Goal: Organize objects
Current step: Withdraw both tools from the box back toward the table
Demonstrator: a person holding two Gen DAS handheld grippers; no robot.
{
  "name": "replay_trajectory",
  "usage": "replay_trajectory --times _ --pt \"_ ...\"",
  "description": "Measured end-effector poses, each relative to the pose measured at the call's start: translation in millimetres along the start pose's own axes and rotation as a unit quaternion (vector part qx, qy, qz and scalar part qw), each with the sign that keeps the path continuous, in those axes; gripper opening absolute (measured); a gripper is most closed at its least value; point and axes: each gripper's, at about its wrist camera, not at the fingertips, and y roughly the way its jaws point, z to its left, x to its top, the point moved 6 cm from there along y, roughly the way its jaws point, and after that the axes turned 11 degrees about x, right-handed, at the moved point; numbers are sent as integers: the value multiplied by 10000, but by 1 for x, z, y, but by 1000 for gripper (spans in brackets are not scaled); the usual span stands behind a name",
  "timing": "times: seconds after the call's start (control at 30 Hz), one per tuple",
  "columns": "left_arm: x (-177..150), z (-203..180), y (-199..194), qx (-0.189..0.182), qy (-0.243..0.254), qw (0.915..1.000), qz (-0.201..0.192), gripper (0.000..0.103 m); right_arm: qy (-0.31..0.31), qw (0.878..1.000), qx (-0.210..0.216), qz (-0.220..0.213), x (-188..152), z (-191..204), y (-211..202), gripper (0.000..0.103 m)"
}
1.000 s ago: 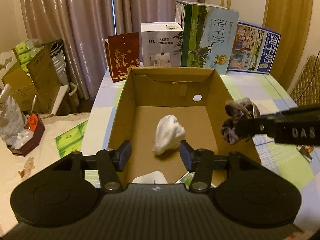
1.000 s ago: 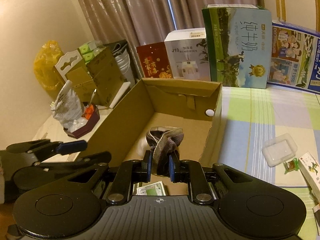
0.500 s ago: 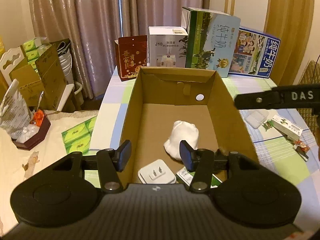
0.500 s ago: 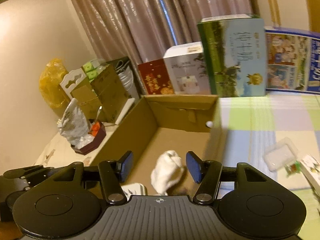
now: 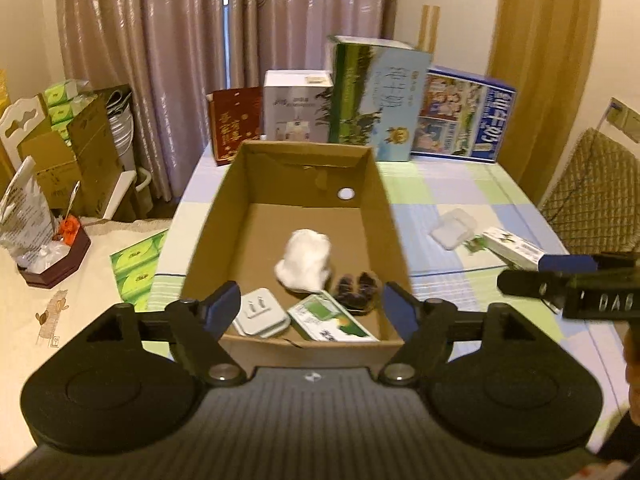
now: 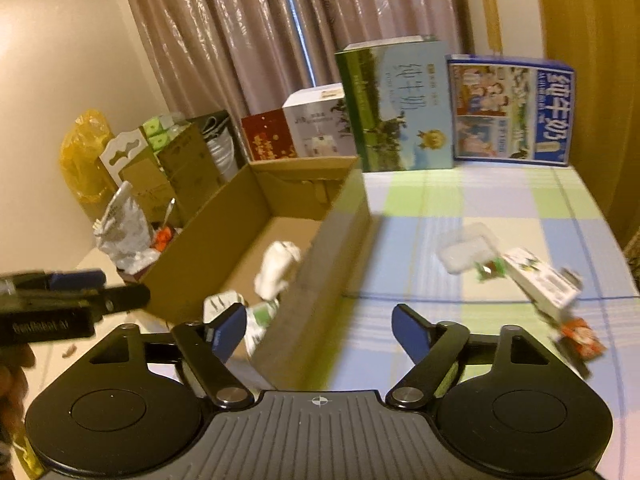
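both claws were wide and empty; the left claw hung at the near end of the cardboard box, the right claw faced the desk, probably between items, the long white carton looked next, needing a reach right

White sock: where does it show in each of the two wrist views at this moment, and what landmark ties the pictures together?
Left wrist view: the white sock lies at picture centre, on the floor of the cardboard box, beside a dark sock.
Right wrist view: the white sock is left of centre, partly behind the box's right wall.
Shared landmark: the green milk carton standing behind the box.
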Motion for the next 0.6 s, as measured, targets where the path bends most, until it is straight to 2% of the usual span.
replay_trajectory --times 0.43,0.6 --pt "-18 -69 -52 -299 46 9995 -127 101 158 9976 -650 -187 -42 -49 -95 96" --pt "-26 -100 -62 -459 129 9987 -159 102 254 9943 -1004 -259 -60 -75 -125 97"
